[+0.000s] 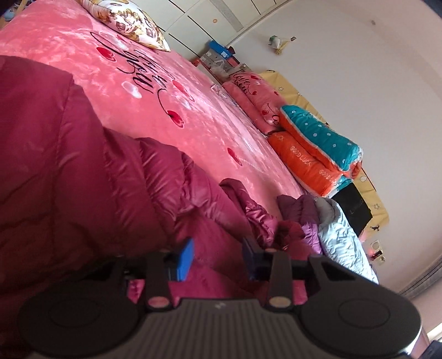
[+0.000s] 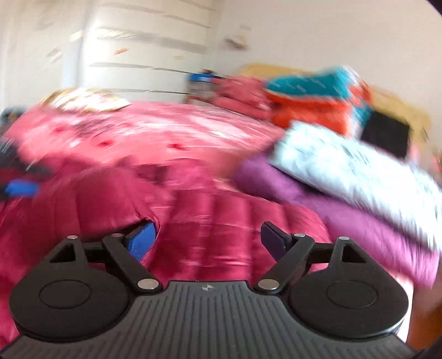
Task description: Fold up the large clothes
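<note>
Left wrist view shows a large crimson puffer coat point(image 1: 69, 165) spread over the near side of a bed point(image 1: 221, 129) covered in a pink heart-print blanket. The left gripper point(image 1: 218, 258) hovers just above the coat, its blue-padded fingers point(image 1: 185, 259) parted and holding nothing. The right wrist view is blurred by motion; the right gripper point(image 2: 208, 243) is spread wide over the same quilted coat, empty, though one finger seems to touch a fold. To fold well, I judge each gripper should pinch a single edge of the slippery shell, not a bunched handful, and both should lift evenly. Counted: one crimson coat, one purple garment point(image 1: 298, 212) and one pale grey garment point(image 1: 342, 240) at the bed's far corner, one floral pillow point(image 1: 129, 22), one orange-and-teal folded quilt point(image 1: 317, 149).
</note>
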